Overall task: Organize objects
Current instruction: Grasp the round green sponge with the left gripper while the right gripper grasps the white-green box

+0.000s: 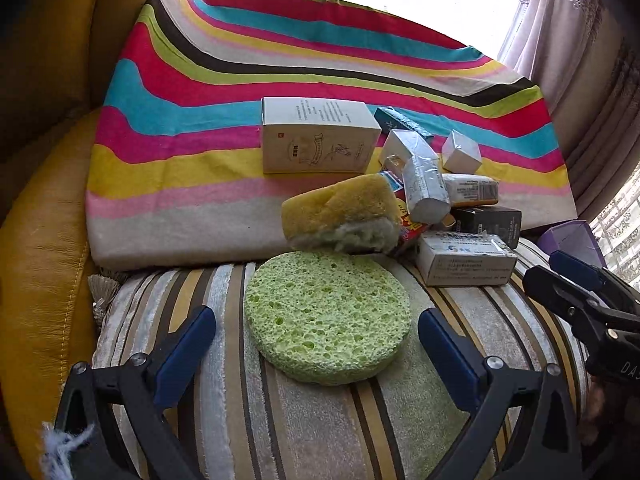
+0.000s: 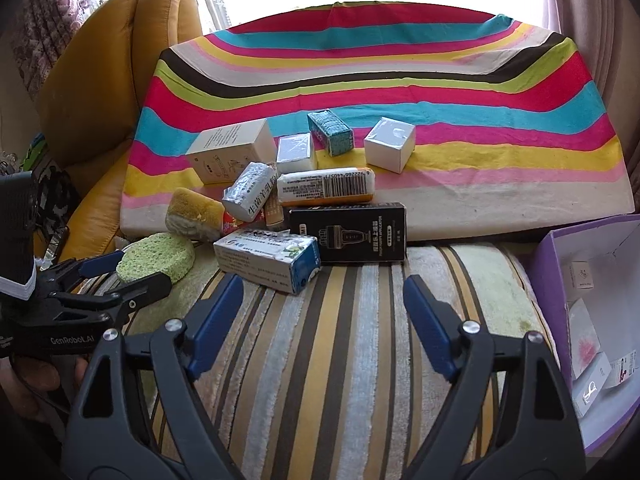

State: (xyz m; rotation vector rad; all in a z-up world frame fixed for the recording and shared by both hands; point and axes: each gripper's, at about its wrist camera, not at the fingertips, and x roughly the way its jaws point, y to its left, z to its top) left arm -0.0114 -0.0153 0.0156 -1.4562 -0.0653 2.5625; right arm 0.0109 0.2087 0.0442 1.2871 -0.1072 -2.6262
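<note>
A round green sponge [image 1: 328,316] lies on the striped cushion [image 1: 320,420], between the fingertips of my open left gripper [image 1: 316,344]. It also shows in the right wrist view [image 2: 156,258]. Behind it a yellow sponge [image 1: 340,216] leans on a pile of small boxes. My right gripper [image 2: 320,316] is open and empty, just short of a white and blue box [image 2: 268,260] and a black box [image 2: 348,232]. The right gripper also shows at the right edge of the left wrist view [image 1: 560,276].
A purple open box [image 2: 560,276] holding several small packs stands at the right. A rainbow-striped cloth [image 2: 440,92] covers the raised surface behind, carrying white boxes [image 2: 390,144] and a teal box [image 2: 330,132]. A yellow leather armchair [image 2: 100,92] is at the left.
</note>
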